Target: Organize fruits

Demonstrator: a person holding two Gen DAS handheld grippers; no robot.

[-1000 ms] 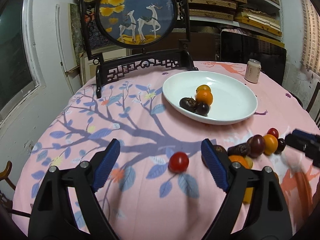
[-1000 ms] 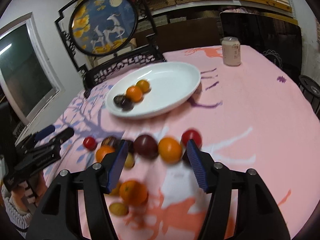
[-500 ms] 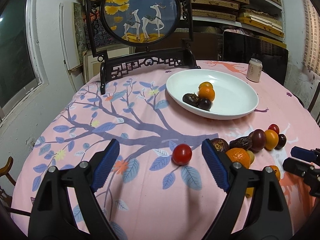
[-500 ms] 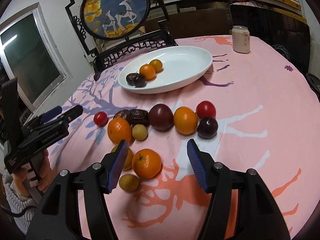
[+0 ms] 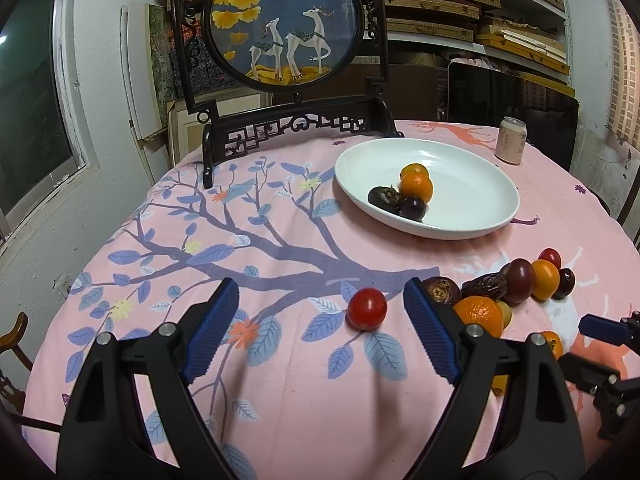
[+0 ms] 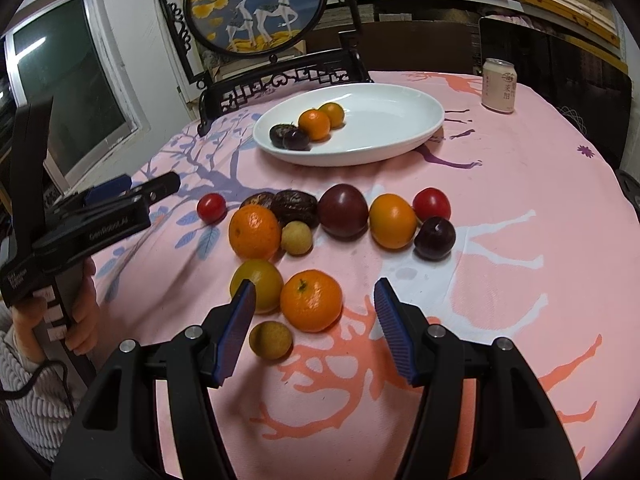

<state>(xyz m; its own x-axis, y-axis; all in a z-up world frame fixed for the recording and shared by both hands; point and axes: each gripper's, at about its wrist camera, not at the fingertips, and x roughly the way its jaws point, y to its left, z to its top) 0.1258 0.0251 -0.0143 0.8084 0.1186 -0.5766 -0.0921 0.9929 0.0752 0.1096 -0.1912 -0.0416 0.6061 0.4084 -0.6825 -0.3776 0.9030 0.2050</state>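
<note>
A white oval plate [image 5: 476,184] [image 6: 392,116] holds two oranges, a dark date and a dark plum. Several loose fruits lie on the pink cloth in front of it. My left gripper [image 5: 320,312] is open and empty, with a red cherry tomato [image 5: 367,309] [image 6: 211,208] just ahead between its fingers. My right gripper [image 6: 314,304] is open and empty, with a mandarin [image 6: 311,301] between its fingertips, a yellow fruit [image 6: 256,285] by the left finger and a small longan [image 6: 270,340] below. Oranges, plums, dates and a tomato [image 6: 431,204] lie farther ahead.
A dark carved stand with a round deer picture [image 5: 280,20] stands at the table's back. A drink can [image 5: 510,146] [image 6: 498,85] stands at the back right beside the plate. The left gripper shows in the right wrist view [image 6: 120,200]. The table edge falls away at left.
Both grippers have drawn back and up from the fruits. The right gripper now hovers over the near mandarin rather than the far row. The fruits have not moved.
</note>
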